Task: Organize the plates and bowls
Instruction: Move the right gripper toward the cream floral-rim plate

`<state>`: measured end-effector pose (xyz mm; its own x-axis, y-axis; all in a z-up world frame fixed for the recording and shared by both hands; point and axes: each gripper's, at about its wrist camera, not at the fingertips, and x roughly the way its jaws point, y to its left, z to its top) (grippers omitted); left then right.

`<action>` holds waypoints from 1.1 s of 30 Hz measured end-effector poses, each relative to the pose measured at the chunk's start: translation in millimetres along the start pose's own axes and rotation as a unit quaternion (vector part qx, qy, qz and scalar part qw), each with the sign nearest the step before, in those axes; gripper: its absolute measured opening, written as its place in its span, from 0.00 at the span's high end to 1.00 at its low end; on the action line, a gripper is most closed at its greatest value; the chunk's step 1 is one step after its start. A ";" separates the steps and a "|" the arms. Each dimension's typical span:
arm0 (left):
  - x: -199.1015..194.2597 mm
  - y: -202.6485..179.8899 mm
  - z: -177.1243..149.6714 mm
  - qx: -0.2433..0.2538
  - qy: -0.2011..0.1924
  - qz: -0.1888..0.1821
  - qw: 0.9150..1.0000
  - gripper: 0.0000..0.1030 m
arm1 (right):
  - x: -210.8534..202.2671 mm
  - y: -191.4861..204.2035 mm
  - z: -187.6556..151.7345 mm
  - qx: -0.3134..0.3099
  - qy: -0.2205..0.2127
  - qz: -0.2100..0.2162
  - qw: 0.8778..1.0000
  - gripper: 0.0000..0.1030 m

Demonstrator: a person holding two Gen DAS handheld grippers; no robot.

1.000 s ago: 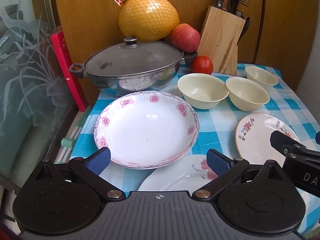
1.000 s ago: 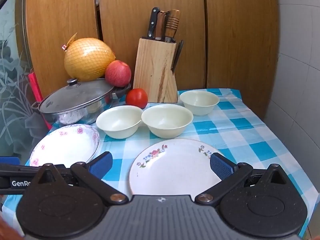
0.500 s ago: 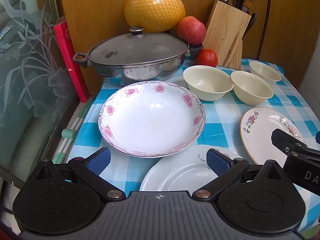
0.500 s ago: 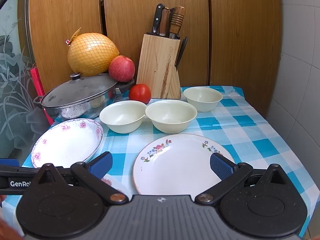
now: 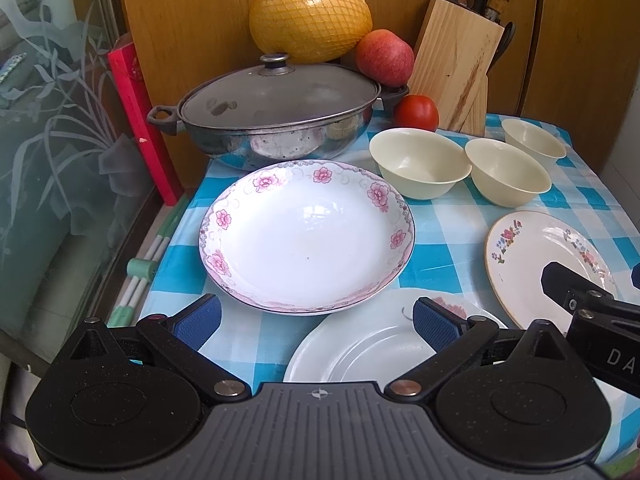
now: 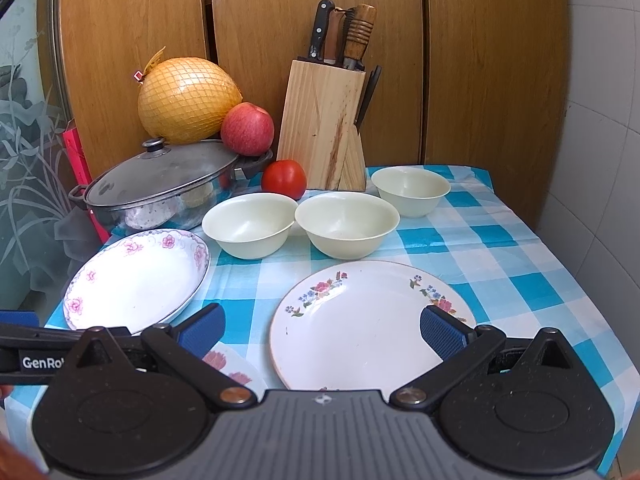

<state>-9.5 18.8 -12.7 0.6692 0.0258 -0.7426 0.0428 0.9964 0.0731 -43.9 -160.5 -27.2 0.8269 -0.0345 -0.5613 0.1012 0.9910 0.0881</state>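
Compared with a second ago, both cameras have drawn back and risen a little: the white plate (image 5: 360,344) at the near edge, then only a sliver under the left gripper (image 5: 316,322), now shows most of its rim, and the pink-flowered deep plate (image 5: 308,236) sits farther ahead of the left jaws; nothing on the worktop (image 6: 500,248) itself has shifted. The left jaws are spread wide and released, holding nothing, poised above the near rim of the pink-flowered deep plate and the white plate. The right gripper (image 6: 322,330) likewise has its jaws wide apart and empty, over the near half of the gold-rimmed floral plate (image 6: 360,320), which lies near and to the right of the deep plate. Beyond the plates, three cream bowls (image 6: 346,224) stand in a row, the left two just beside each other and the third farther right and back. At the far left a lidded pot (image 5: 276,116) stands, with a netted pomelo (image 5: 310,20) and an apple (image 5: 384,56) behind it, a tomato (image 6: 284,178) and a knife block (image 6: 322,124) to their right. Readable writing: "GenRo" on the left gripper's body in the right view, and "DA" on the right gripper's body in the left view, both cut off.
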 end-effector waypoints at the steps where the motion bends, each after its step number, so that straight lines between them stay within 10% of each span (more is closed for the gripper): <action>1: -0.2 0.4 0.3 0.000 0.001 0.000 1.000 0.00 | 0.0 -0.1 -0.1 0.000 0.000 0.000 1.000 0.01; 33: -1.0 0.3 0.7 0.005 0.005 0.002 1.000 0.00 | -0.8 2.8 -2.9 -0.004 0.007 0.003 1.000 0.01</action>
<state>-9.6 19.0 -11.5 0.6622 0.0307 -0.7487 0.0473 0.9954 0.0827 -45.9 -157.3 -28.9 0.8201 -0.0259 -0.5716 0.0914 0.9921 0.0862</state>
